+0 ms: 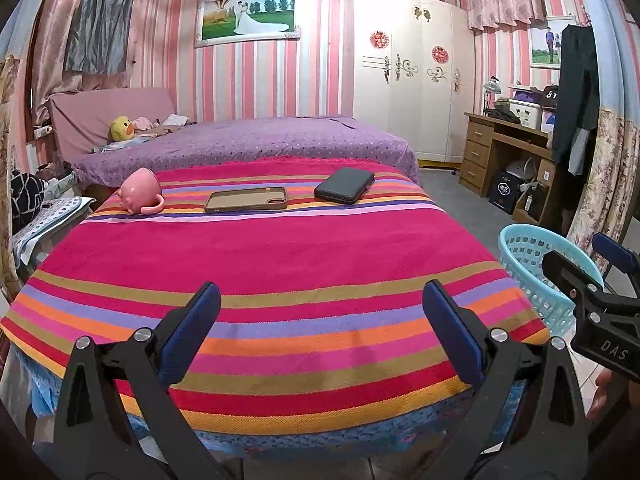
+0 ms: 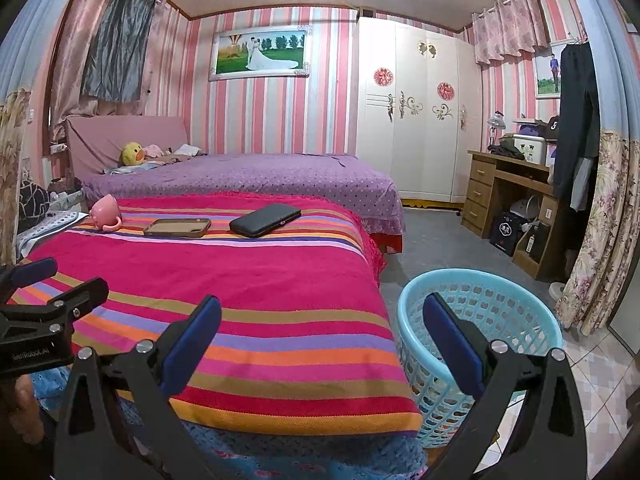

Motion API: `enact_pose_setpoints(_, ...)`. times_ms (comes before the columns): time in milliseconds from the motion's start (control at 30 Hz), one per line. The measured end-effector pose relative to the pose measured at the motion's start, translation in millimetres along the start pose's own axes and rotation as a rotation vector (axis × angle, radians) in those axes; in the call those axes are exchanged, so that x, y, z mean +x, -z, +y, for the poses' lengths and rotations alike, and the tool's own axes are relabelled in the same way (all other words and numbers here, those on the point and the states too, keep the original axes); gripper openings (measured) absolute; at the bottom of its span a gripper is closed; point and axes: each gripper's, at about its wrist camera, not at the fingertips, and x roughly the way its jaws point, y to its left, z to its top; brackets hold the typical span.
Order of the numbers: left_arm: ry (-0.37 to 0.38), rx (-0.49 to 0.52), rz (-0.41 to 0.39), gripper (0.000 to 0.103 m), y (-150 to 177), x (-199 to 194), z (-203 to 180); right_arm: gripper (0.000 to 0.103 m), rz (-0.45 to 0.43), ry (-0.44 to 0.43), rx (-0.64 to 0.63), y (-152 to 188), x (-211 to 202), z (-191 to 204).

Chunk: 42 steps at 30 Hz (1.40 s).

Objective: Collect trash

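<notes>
Striped tablecloth [image 1: 280,248] lies below 2 level, empty, spread tools: left tool [image 1: 320,320], right tool [image 2: 322,332].

The near and middle span of the striped cloth [image 1: 280,264] lies bare, with obstruction confined to its far edge, where a tipped pink mug [image 1: 141,196], a phone case [image 1: 246,200] and a dark wallet [image 1: 344,185] stand apart in a row, while the blue basket [image 2: 480,344] occupies the floor just beside its right edge.
</notes>
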Motion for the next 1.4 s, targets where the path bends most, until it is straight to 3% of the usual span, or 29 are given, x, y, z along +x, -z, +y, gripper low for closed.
enact_pose_setpoints(1400,-0.002,0.004,-0.026,0.098,-8.2,-7.0,4.2,0.098,-0.011,0.003,-0.006,1.5,2.8,5.5)
